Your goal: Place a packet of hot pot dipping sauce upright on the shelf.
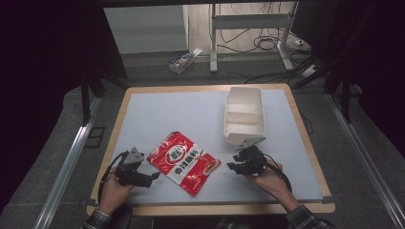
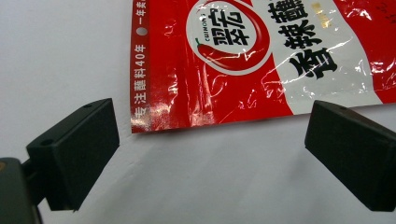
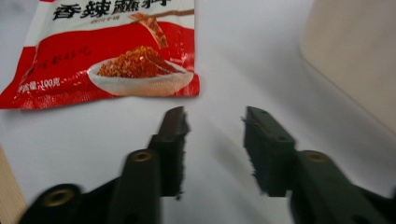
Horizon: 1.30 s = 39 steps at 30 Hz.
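I keep my left gripper [image 1: 152, 177] with jaws wide beside the red packet [image 1: 184, 161], lying flat near the counter's [image 1: 157, 102] front edge, while my right gripper [image 1: 234, 162], jaws narrowed on nothing, sits beside the packet's other end, ready to pinch it.

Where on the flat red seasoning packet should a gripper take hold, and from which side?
Probably the sealed corner edge nearest the left gripper, coming in low from that side. The red packet lies flat on the mat, so only its thin rim offers purchase; the open jaws already straddle that corner without touching it.
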{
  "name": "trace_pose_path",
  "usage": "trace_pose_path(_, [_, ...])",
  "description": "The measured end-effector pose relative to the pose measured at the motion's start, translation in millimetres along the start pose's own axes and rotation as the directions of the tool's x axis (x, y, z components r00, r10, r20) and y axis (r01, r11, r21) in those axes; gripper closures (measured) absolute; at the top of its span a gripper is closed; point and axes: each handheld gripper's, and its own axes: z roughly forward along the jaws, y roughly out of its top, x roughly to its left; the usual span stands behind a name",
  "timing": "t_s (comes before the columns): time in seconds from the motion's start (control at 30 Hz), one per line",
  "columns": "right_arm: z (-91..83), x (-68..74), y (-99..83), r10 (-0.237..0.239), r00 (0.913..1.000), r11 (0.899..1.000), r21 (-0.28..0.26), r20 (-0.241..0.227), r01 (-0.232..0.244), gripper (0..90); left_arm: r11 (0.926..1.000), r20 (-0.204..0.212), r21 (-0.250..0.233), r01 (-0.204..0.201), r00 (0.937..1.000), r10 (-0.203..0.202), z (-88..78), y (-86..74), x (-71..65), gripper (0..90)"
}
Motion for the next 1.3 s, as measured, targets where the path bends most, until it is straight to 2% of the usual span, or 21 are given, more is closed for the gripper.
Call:
trace_pose_path(0.03, [0.2, -0.1, 2.7, -0.007, 1.0, 1.0, -0.006, -0.003, 0.007, 72.0, 1.0, 0.0, 0.005, -0.006, 1.0, 0.006, -0.2, 0.1, 0.2, 3.2])
trace_pose_path(0.13, [3.1, -1.5, 8.2, -0.039, 0.9989, 0.999, -0.004, -0.024, 0.039, 82.4, 0.9999, -0.002, 0.006, -0.009, 1.0, 0.009, 0.1, 0.2, 0.1, 3.4])
trace_pose_path(0.23, [8.6, -2.6, 14.2, -0.066, 0.997, 0.998, 0.01, -0.039, 0.067, 88.1, 0.9998, -0.002, 0.011, -0.016, 0.9999, 0.016, -0.2, 0.4, -0.4, 3.6])
trace_pose_path(0.3, [14.9, -3.6, 18.8, -0.08, 0.9964, 0.996, 0.024, -0.03, 0.08, 88.5, 0.9998, -0.003, 0.011, -0.017, 0.9999, 0.017, -0.1, 0.5, -0.6, 3.6])
trace_pose_path(0.4, [21.9, -5.1, 23.3, -0.069, 0.9971, 0.997, 0.024, -0.032, 0.069, 88.8, 0.9998, -0.001, 0.012, -0.017, 0.9999, 0.017, 0.3, 0.4, -0.6, 3.7])
trace_pose_path(0.43, [29.9, -5.9, 28.0, -0.061, 0.9979, 0.998, 0.032, -0.023, 0.062, 89.0, 0.9997, -0.001, 0.014, -0.019, 0.9998, 0.019, 0.4, 0.5, -0.9, 3.8])
trace_pose_path(0.6, [46.4, -3.1, 35.6, -0.072, 0.9972, 0.997, 0.035, -0.02, 0.073, 89.1, 0.9997, -0.001, 0.011, -0.021, 0.9998, 0.021, 0.4, 0.7, -1.6, 3.9])
trace_pose_path(0.7, [60.4, 3.7, 39.3, -0.099, 0.9949, 0.993, 0.061, -0.022, 0.1, 89.2, 0.9997, 0.0, 0.01, -0.021, 0.9998, 0.021, 0.2, 0.6, -1.5, 4.0])
trace_pose_path(0.77, [63.5, 5.9, 38.9, -0.111, 0.9936, 0.992, 0.056, -0.02, 0.112, 89.3, 0.9997, 0.0, 0.008, -0.022, 0.9998, 0.022, 0.1, 0.7, -1.5, 4.0])
trace_pose_path(0.83, [63.4, 6.4, 38.9, -0.113, 0.9933, 0.992, 0.055, -0.026, 0.114, 89.3, 0.9997, 0.001, 0.009, -0.023, 0.9997, 0.023, 0.4, 1.0, -1.8, 4.0])
trace_pose_path(0.87, [61.8, 8.9, 37.0, -0.097, 0.9941, 0.994, 0.044, -0.048, 0.099, 89.4, 0.9995, -0.001, 0.012, -0.028, 0.9996, 0.028, 0.5, 1.6, -2.1, 4.0])
trace_pose_path(0.93, [61.1, 11.0, 36.0, -0.104, 0.9937, 0.993, 0.042, -0.04, 0.106, 89.5, 0.9996, 0.0, 0.01, -0.027, 0.9996, 0.027, 0.5, 1.8, -2.4, 4.1])
trace_pose_path(1.1, [56.0, 18.9, 33.4, -0.126, 0.99, 0.991, 0.036, -0.063, 0.128, 89.6, 0.9999, 0.007, 0.007, -0.016, 0.9999, 0.016, 0.4, 2.2, -2.7, 4.0])
trace_pose_path(1.3, [52.4, 25.5, 27.8, -0.113, 0.9896, 0.992, 0.039, -0.089, 0.117, 89.6, 0.9999, 0.012, 0.011, -0.013, 0.9998, 0.013, 0.6, 2.7, -3.0, 4.2])
